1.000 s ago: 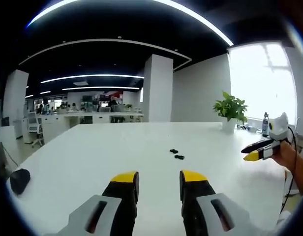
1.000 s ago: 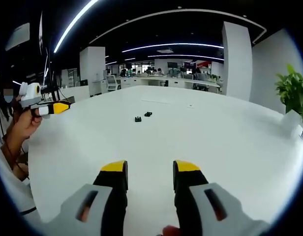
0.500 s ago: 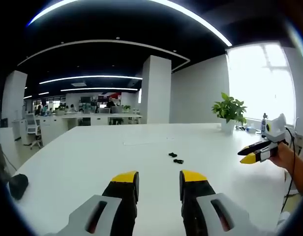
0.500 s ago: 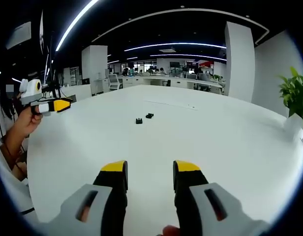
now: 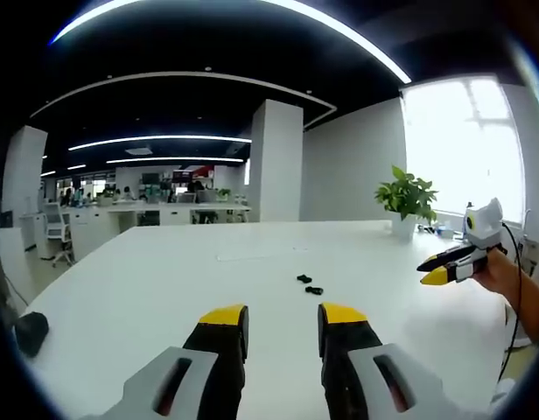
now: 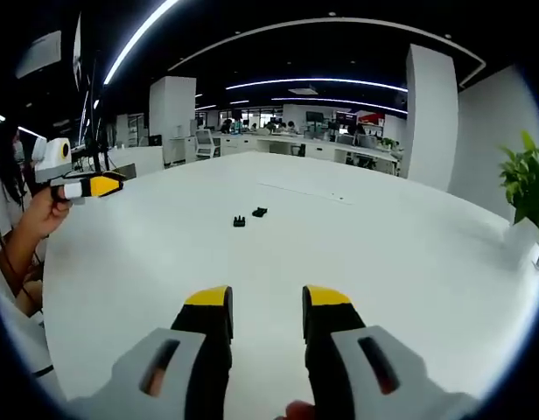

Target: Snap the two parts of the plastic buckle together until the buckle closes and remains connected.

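Note:
Two small black buckle parts lie apart on the white table (image 5: pixel 147 289): one (image 5: pixel 304 279) and the other (image 5: pixel 314 290) just beside it in the left gripper view. The right gripper view shows them as part (image 6: pixel 239 221) and part (image 6: pixel 259 212). My left gripper (image 5: pixel 278 317) stands open well short of them, nothing between its yellow-tipped jaws. My right gripper (image 6: pixel 266 298) is open too, also short of the parts. The right gripper (image 5: pixel 444 267) enters the left gripper view from the right, held in a hand. The left gripper (image 6: pixel 94 185) shows at the left of the right gripper view.
A potted plant (image 5: pixel 408 199) stands at the table's far right edge; its leaves (image 6: pixel 525 171) show in the right gripper view. A dark object (image 5: pixel 31 333) lies near the table's left edge. White columns and office desks stand beyond the table.
Both views have shifted slightly as the hands moved. The buckle parts sit a little lower in both views. Both grippers stay open.

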